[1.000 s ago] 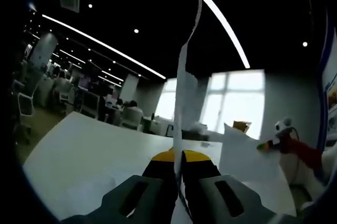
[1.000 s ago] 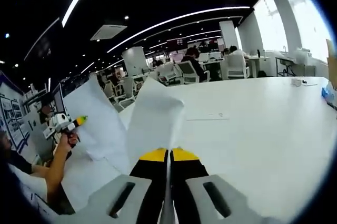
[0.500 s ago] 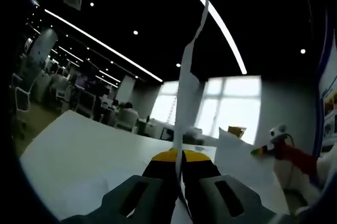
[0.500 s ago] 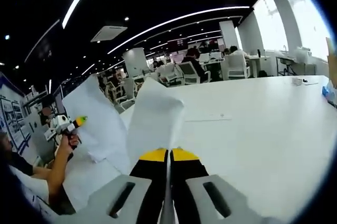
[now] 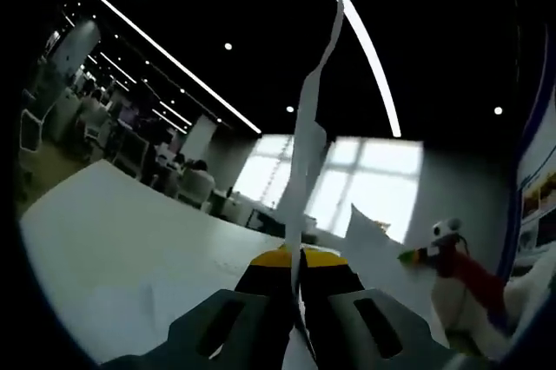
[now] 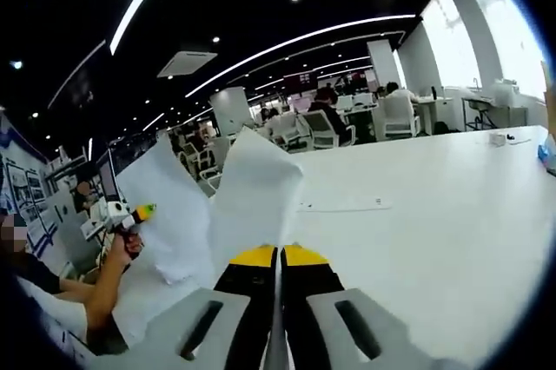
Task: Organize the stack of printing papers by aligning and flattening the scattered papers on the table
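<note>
In the left gripper view, the left gripper [image 5: 295, 259], black with yellow tips, has its two jaws pressed together on the edge of a thin white sheet of printing paper [image 5: 306, 153]. The sheet rises edge-on from between the jaws, tall, narrow and slightly wavy, against the dark ceiling. To the right, the other gripper [image 5: 415, 254] comes into view, gripped in a person's hand [image 5: 450, 267] with a red sleeve, and a second white sheet [image 5: 375, 253] stands just beside its tip. Below lies the broad white table [image 5: 113, 231].

In the right gripper view, the right gripper [image 6: 278, 257], also black with yellow tips, has its jaws closed tight on one white sheet [image 6: 254, 196] that curls up and over just ahead of the tips. To the left, a hand [image 6: 129, 244] holds the left gripper [image 6: 139, 211], and another white sheet [image 6: 172, 214] hangs lifted beside it, above the table. The white tabletop [image 6: 417, 205] stretches away to the right. Two sheets can be counted in each view, both held up off the table. Behind them are office chairs and seated people, too small to count.
</note>
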`<move>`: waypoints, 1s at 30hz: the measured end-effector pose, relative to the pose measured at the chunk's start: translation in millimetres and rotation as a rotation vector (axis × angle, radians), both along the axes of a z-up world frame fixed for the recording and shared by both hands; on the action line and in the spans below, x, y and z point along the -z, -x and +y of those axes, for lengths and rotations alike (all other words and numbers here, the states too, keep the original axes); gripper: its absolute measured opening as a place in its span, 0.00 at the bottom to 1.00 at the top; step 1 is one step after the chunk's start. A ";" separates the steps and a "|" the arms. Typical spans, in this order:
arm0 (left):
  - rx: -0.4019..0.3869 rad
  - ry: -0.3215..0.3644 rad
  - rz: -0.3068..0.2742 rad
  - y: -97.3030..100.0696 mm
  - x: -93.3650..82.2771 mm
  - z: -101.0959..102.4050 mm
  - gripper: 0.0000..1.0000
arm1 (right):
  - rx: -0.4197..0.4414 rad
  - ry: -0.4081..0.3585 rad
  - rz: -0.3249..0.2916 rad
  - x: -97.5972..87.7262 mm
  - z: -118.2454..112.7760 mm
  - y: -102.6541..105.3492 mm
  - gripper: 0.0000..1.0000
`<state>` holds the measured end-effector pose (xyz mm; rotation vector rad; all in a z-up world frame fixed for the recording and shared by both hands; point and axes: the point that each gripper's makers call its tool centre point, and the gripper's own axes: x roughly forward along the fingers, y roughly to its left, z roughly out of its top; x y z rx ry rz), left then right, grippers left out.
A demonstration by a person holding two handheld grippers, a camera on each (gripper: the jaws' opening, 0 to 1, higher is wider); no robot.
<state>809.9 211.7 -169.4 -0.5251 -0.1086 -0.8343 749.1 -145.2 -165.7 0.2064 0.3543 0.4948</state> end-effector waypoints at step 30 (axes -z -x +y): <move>0.151 0.125 0.112 7.6 14.3 -38.5 0.05 | -0.080 -0.082 -0.073 -34.7 40.4 -8.3 0.00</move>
